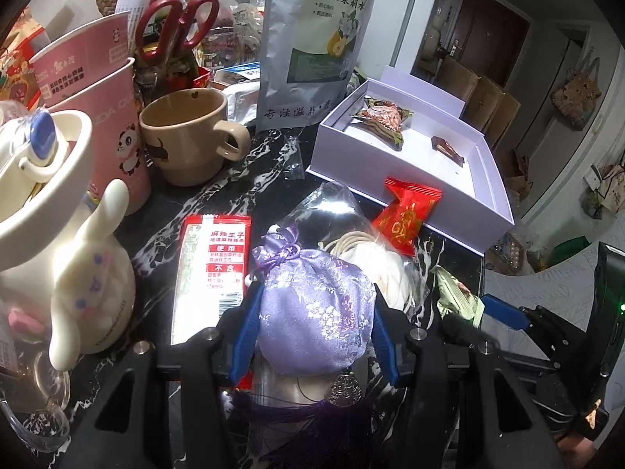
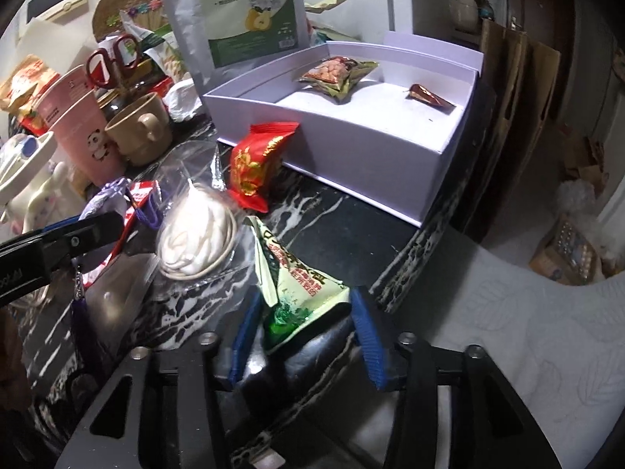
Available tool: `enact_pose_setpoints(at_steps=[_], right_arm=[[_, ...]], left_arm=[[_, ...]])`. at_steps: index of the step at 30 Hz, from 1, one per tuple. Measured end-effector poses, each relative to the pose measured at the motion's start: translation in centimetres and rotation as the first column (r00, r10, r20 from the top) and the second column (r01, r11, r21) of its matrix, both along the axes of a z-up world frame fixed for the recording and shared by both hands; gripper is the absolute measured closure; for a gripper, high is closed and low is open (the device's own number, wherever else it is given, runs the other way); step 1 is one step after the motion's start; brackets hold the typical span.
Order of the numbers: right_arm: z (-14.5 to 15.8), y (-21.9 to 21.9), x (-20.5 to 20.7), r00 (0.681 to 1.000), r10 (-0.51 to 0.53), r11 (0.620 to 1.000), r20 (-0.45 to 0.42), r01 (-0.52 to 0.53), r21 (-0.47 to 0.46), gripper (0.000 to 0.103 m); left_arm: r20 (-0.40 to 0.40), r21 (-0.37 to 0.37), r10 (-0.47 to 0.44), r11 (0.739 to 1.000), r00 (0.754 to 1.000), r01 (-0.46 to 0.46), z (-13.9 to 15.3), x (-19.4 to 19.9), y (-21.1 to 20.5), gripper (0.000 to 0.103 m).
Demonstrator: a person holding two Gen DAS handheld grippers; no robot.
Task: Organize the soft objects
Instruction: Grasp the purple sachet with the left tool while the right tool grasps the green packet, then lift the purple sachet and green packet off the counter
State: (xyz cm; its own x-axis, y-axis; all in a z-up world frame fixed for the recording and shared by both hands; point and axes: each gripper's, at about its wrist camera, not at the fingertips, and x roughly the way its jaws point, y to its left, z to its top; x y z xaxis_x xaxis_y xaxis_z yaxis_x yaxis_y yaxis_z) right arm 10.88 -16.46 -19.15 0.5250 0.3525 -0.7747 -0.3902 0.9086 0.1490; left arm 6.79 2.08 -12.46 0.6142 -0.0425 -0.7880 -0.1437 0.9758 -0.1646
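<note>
**Two packets boxed, several left**

My left tool (image 1: 314, 308) grips the sachet (image 1: 312, 305). The green packet (image 2: 300, 285) lies between my right tool's (image 2: 304, 332) parted jaws, not pinched. Ahead, the box (image 2: 363, 144) holds two snacks; the red packet (image 2: 254, 164) leans on it, undone, I judge.

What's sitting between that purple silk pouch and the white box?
In the left wrist view, between the purple pouch and the white box lie a clear bag holding something white and a red candy packet leaning against the box.
</note>
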Motion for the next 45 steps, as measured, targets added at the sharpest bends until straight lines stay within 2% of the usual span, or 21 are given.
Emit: enact_pose_setpoints(at_steps=[2,4,7,8,9,10,11,26,37,45], right_arm=[[-0.2,0.2,0.3,1.0,0.004,1.0,-0.007,-0.004,0.012,0.026],[-0.2,0.4,0.4,1.0,-0.005,1.0,0.013,0.004,0.008,0.026],[-0.3,1.0,0.7,0.999,-0.004,0.999,0.051,0.007,-0.049,0.026],[-0.4,1.1,0.7,0.998,-0.008,0.998,0.06,0.012,-0.068,0.028],[-0.3,1.3,0.6,0.997,-0.012,0.996,0.08,0.02,-0.093,0.046],[-0.3,1.3,0.5,0.995,-0.011,0.993,0.1,0.023,-0.116,0.054],[-0.2,1.4,0.4,0.994,-0.002,0.992,0.107,0.016,-0.128,0.056],[0.3,0.6,-0.9,0.998,0.024,0.998,0.058,-0.021,-0.058,0.058],[3.0,-1.1,-3.4,0.995,0.018,1.0,0.095,-0.019,0.007,0.058],[5.8,-3.3,-5.9,0.989,-0.005,0.998,0.147,-0.005,0.07,0.058]], left_arm=[[0.0,0.002,0.004,1.0,1.0,-0.004,0.0,0.0,0.1,0.052],[-0.001,0.003,0.009,1.0,1.0,-0.009,-0.1,0.0,0.2,0.052],[-0.003,0.002,0.013,1.0,1.0,-0.013,-0.1,-0.1,0.2,0.052],[-0.003,0.002,0.013,1.0,1.0,-0.013,-0.1,-0.1,0.2,0.052],[-0.003,0.003,0.012,1.0,1.0,-0.012,-0.1,-0.1,0.2,0.052],[-0.003,0.002,0.011,1.0,1.0,-0.011,-0.1,-0.1,0.1,0.052],[-0.003,0.002,0.01,1.0,1.0,-0.01,-0.1,-0.1,0.1,0.052],[0.017,0.017,-0.002,1.0,1.0,0.001,0.5,-0.7,-0.6,0.052],[0.092,0.032,-0.037,0.999,0.995,0.034,3.1,-2.3,-2.3,0.052],[0.179,0.055,-0.093,0.995,0.979,0.084,6.2,-3.7,-4.7,0.052]])
